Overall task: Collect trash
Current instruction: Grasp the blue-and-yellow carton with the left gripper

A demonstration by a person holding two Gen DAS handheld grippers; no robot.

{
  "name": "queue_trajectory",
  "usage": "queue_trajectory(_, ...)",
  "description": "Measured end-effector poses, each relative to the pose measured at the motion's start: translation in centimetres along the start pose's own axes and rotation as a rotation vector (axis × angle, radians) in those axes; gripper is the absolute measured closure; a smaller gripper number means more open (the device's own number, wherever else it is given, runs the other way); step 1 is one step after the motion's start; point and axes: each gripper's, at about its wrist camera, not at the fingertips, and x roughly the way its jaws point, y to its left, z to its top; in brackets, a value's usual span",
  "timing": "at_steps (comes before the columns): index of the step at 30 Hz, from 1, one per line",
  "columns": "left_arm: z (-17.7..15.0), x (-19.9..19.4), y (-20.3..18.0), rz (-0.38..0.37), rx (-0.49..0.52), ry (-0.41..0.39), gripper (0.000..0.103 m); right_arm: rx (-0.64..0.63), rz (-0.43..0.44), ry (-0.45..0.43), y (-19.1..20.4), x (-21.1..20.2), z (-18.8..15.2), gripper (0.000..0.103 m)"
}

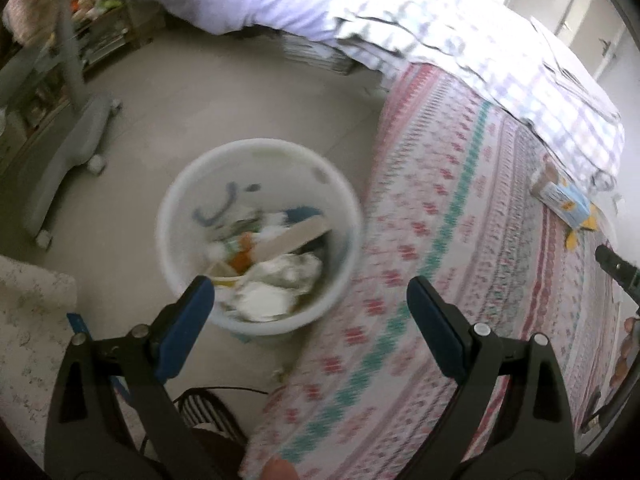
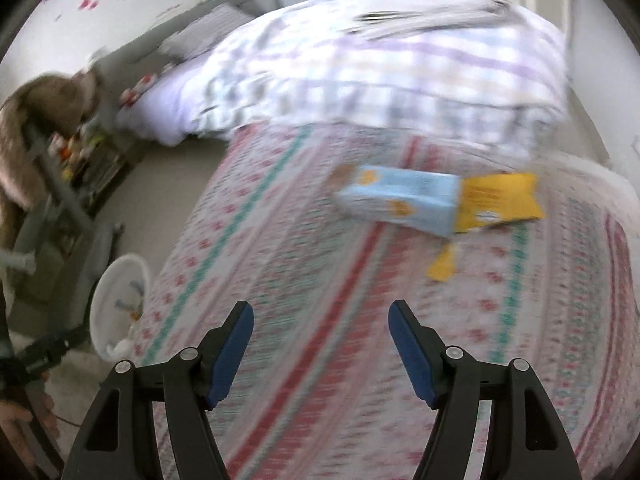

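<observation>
Floor (image 1: 200,112) is lying bare ahead of the left gripper (image 1: 310,300), running out to a grey wheeled base (image 1: 68,160) at its left. Both grippers are standing with jaws apart, gripping nothing. A white bin (image 1: 260,236) of trash is sitting just ahead of the left fingers, touching the patterned bed's (image 1: 460,240) edge. Only the right wrist view is fully showing a blue carton (image 2: 400,200) with a yellow wrapper (image 2: 500,200), lying ahead and slightly right of the right gripper (image 2: 320,316), below the checked quilt (image 2: 380,72).
</observation>
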Motion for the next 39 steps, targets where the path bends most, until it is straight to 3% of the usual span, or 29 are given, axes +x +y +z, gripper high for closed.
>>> queue_trajectory(8,1.0,0.6,-7.6,-0.082,0.070,0.032,0.006,0.211,-0.040,0.005,-9.0,-1.2,0.3,0.031)
queue_trajectory(15,3.3,1.4,-15.5,-0.126,0.078,0.082,0.006,0.226,-0.095,0.011,-14.0,-2.3,-0.1,0.031)
queue_trajectory(21,5.4,3.2,-23.4,-0.173,0.028,0.112,0.006,0.330,-0.115,0.031,-18.9,-2.3,-1.1,0.031)
queue_trajectory(29,7.5,6.8,-29.8,-0.235,-0.120,0.116,0.006,0.414,-0.102,0.042,-22.3,-2.2,-1.7,0.031)
queue_trajectory(32,8.1,7.4,-31.5,-0.225,-0.109,0.089,0.006,0.418,-0.100,0.052,-22.6,-1.8,-1.7,0.031)
queue_trajectory(35,8.2,8.8,-32.9,-0.192,-0.093,0.113,0.007,0.427,-0.093,0.058,-22.8,-1.4,-1.4,0.031)
queue_trajectory(37,8.2,9.3,-33.1,-0.177,-0.092,0.120,0.014,0.432,-0.090,0.058,-22.8,-1.2,-1.3,0.031)
queue_trajectory(39,8.0,9.4,-33.2,-0.169,-0.069,0.116,0.030,0.436,-0.090,0.059,-22.7,-0.9,-1.0,0.031)
